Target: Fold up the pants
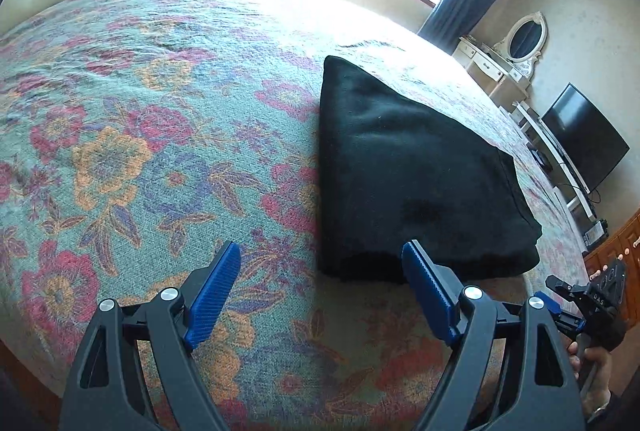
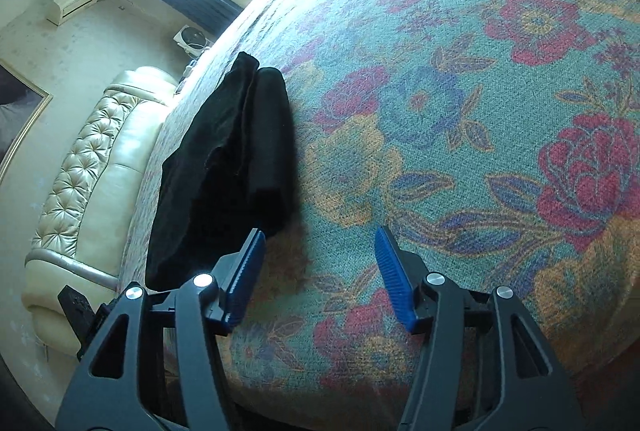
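Black pants (image 1: 416, 175) lay folded into a thick bundle on the flowered bedspread (image 1: 132, 135), sitting right of centre in the left wrist view and at centre left in the right wrist view (image 2: 232, 167). Left tongs (image 1: 320, 271) stood wide apart at the bottom of their frame, gripping nothing, the right blue pad (image 1: 426, 291) just in front of the bundle's near edge. Right tongs (image 2: 318, 255) were also apart and empty, over bare bedspread beside the pants, the left pad (image 2: 246, 279) near the dark cloth's lower end. A cream tufted headboard (image 2: 88, 167) filled the left edge there. A dark television (image 1: 580, 135) stood at the right of the left wrist view.
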The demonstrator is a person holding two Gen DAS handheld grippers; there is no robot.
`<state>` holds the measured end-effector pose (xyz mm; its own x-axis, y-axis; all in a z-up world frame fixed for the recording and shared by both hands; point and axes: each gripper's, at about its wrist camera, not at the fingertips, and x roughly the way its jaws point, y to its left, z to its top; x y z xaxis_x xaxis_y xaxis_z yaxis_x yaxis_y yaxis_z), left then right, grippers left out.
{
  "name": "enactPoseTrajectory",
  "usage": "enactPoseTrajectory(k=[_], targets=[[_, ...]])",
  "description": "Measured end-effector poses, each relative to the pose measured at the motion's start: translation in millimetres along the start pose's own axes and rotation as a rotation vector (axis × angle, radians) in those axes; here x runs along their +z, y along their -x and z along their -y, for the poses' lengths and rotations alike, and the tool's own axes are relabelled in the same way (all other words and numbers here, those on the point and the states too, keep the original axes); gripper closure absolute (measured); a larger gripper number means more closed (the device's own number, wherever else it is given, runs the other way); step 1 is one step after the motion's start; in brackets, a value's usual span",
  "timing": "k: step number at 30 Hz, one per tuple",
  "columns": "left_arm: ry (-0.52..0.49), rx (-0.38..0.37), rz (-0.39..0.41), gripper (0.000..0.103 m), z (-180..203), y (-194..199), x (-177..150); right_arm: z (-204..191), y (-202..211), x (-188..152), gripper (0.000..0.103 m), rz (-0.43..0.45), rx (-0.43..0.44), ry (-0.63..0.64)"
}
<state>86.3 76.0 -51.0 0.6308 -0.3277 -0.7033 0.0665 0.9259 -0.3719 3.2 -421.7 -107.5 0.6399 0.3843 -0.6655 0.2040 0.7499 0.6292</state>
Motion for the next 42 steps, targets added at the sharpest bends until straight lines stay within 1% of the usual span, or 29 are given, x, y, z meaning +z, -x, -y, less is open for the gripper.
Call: enactPoseTrajectory(k=[3, 6, 8, 11, 12, 13, 15, 19, 23, 25, 26, 29, 35, 42], targets=[[0.008, 0.022, -0.025, 0.021, -0.4, 0.9, -5.0, -8.9, 3.5, -7.1, 0.039, 0.012, -0.047, 0.049], [0.018, 0.036, -0.028, 0.021, 0.8, 5.3, -10.3, -21.8, 7.1, -15.6, 0.039, 0.028, -0.112, 0.117], [0.022, 0.058, -0.004, 0.021, 4.0, 12.3, -12.9, -31.6, 9.0, -21.6, 0.038, 0.041, -0.159, 0.166], [0.014, 0.073, 0.027, 0.021, 13.7, 20.6, -14.9, -46.5, 8.9, -32.9, 0.036, 0.054, -0.207, 0.24], [0.003, 0.089, 0.036, 0.021, 18.0, 22.8, -15.3, -51.5, 7.5, -34.9, 0.032, 0.059, -0.218, 0.26], [-0.01, 0.105, 0.044, 0.021, 22.6, 24.7, -15.2, -57.2, 6.7, -38.7, 0.029, 0.067, -0.233, 0.28], [-0.04, 0.136, 0.066, 0.021, 32.2, 29.3, -16.3, -68.2, 4.9, -45.2, 0.028, 0.072, -0.252, 0.324], [-0.08, 0.199, 0.097, 0.021, 46.7, 36.1, -18.5, -94.8, -0.2, -54.3, 0.025, 0.073, -0.255, 0.405], [-0.11, 0.204, 0.112, 0.021, 56.8, 41.5, -21.9, -118.3, -0.4, -62.6, 0.022, 0.09, -0.247, 0.482], [-0.11, 0.223, 0.094, 0.021, 60.8, 41.0, -24.4, -126.6, 0.5, -66.5, 0.021, 0.105, -0.256, 0.514], [-0.108, 0.219, 0.081, 0.021, 62.6, 40.0, -25.6, -129.6, 0.5, -68.0, 0.021, 0.111, -0.256, 0.525], [-0.11, 0.218, 0.058, 0.021, 68.0, 35.9, -31.2, -134.8, 1.0, -71.9, 0.021, 0.116, -0.255, 0.54], [-0.166, 0.233, 0.07, 0.021, 83.7, 34.9, -42.6, -131.3, 0.1, -72.1, 0.021, 0.108, -0.245, 0.526], [-0.159, 0.239, 0.059, 0.021, 83.8, 32.7, -44.7, -127.0, -1.2, -72.0, 0.021, 0.098, -0.242, 0.513]])
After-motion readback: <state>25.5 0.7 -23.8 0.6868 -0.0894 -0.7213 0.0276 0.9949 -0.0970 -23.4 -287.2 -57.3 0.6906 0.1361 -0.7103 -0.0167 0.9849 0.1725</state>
